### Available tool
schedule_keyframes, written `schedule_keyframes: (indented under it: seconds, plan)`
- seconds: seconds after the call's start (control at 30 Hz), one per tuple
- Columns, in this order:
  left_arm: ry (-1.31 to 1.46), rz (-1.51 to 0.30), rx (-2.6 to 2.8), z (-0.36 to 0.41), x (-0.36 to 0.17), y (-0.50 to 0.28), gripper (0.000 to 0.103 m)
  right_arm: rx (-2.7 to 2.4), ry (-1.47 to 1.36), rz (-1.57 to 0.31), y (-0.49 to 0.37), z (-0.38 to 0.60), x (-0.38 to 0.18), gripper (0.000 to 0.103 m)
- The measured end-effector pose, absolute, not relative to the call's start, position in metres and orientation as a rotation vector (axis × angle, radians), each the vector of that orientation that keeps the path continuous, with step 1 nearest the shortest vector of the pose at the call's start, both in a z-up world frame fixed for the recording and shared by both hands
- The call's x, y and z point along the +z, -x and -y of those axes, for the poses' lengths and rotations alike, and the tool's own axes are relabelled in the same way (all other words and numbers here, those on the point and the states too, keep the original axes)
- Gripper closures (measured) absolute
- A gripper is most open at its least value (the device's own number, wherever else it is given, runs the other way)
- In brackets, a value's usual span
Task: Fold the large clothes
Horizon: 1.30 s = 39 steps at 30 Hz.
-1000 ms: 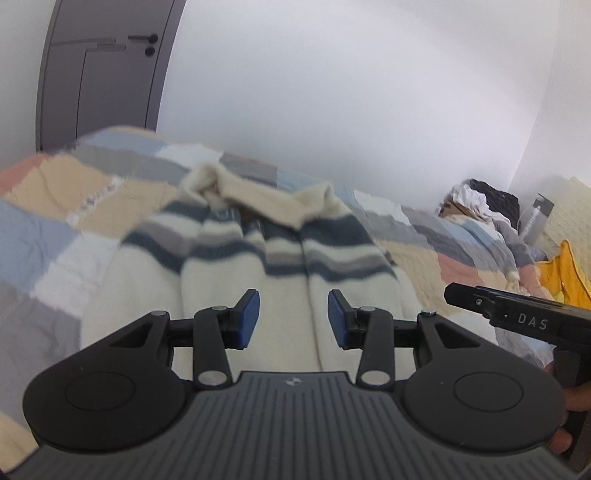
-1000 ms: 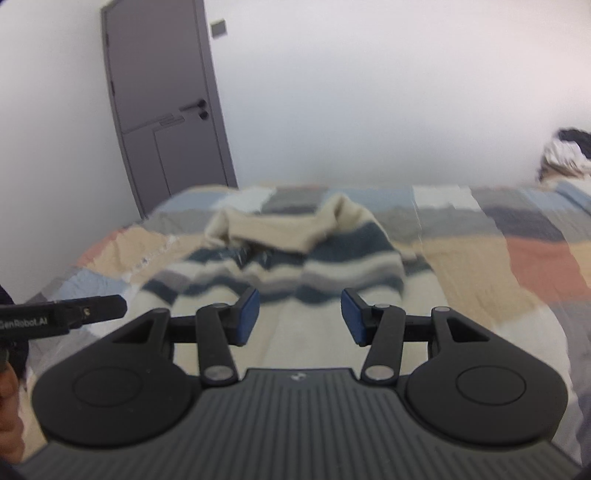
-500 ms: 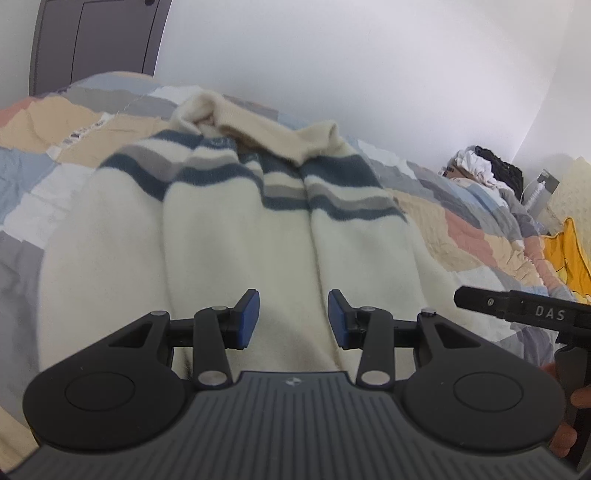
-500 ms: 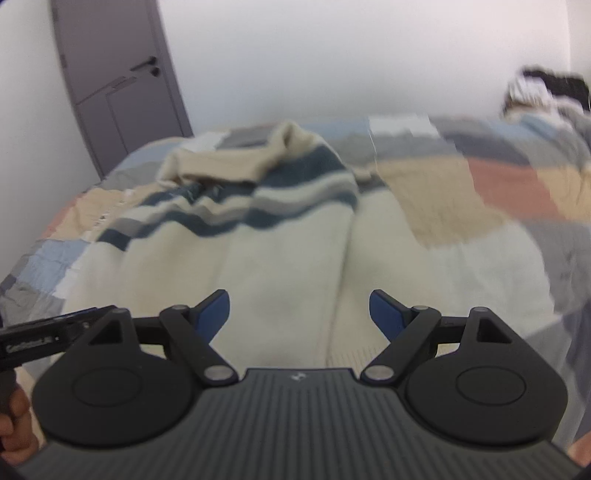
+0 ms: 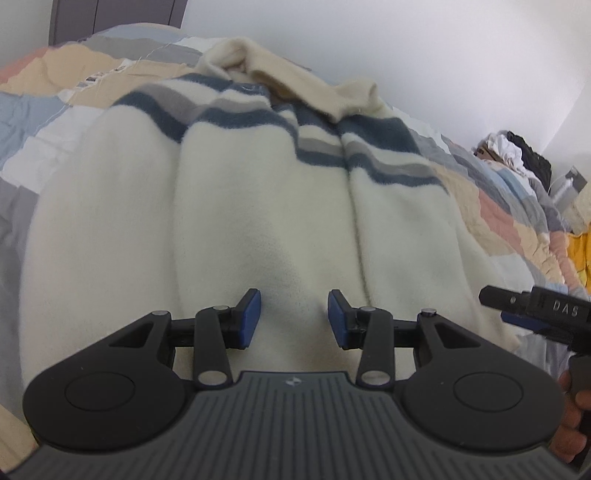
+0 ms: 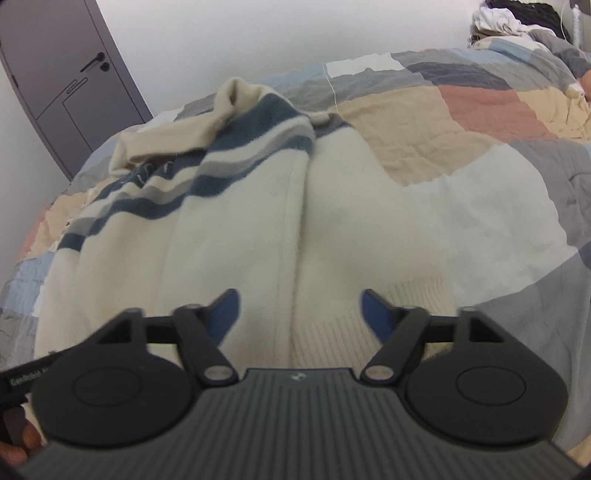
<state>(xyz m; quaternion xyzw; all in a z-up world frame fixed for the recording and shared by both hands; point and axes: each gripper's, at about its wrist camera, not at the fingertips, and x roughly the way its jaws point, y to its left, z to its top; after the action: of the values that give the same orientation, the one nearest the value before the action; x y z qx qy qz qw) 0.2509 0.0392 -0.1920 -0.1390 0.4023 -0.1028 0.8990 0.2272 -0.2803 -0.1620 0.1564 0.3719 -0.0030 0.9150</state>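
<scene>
A large cream sweater with blue and grey stripes lies on the bed, sleeves folded in along its body, collar at the far end. It also shows in the right wrist view. My left gripper is open and empty, low over the sweater's near end. My right gripper is open wide and empty, just above the ribbed hem at the sweater's near right corner. The right gripper's tip shows in the left wrist view.
The bed has a patchwork quilt in beige, grey, blue and pink. A pile of clothes lies at the far right. A yellow item sits at the right edge. A grey door stands at the far left.
Both grippers have moved down and closer to the sweater's near end. The right gripper's jaws have opened wider.
</scene>
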Motion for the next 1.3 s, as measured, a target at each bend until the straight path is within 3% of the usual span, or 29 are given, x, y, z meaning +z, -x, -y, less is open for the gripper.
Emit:
schedule_keyframes:
  seconds: [0.17,0.23,0.43,0.67,0.77,0.83,0.9,1.1,1.3]
  plan:
    - [0.297,-0.827,-0.209,-0.039,-0.193,-0.250,0.057,0.004,-0.360,-0.782,-0.229,0.287,-0.165,0.032]
    - [0.305,-0.826,-0.206,-0.039,-0.193,-0.250,0.057,0.010,-0.401,-0.803,-0.232,0.289,-0.169,0.017]
    - [0.345,-0.815,-0.202,-0.044,-0.191,-0.249,0.057,0.160,-0.414,-0.786,-0.229,0.270,-0.169,0.017]
    - [0.416,-0.802,-0.198,-0.054,-0.188,-0.246,0.057,0.203,-0.174,-0.845,-0.230,0.224,-0.186,0.017]
    - [0.444,-0.793,-0.199,-0.058,-0.185,-0.244,0.057,0.200,-0.106,-0.851,-0.232,0.220,-0.187,0.043]
    - [0.454,-0.790,-0.199,-0.060,-0.184,-0.243,0.057,0.201,-0.110,-0.857,-0.234,0.224,-0.182,0.075]
    - [0.463,-0.784,-0.197,-0.062,-0.183,-0.242,0.057,0.205,-0.131,-0.850,-0.235,0.232,-0.170,0.085]
    - [0.482,-0.768,-0.194,-0.069,-0.182,-0.240,0.057,0.159,-0.035,-0.675,-0.239,0.261,-0.105,0.087]
    - [0.496,-0.750,-0.193,-0.072,-0.179,-0.243,0.057,-0.022,0.046,-0.532,-0.302,0.324,-0.041,0.087]
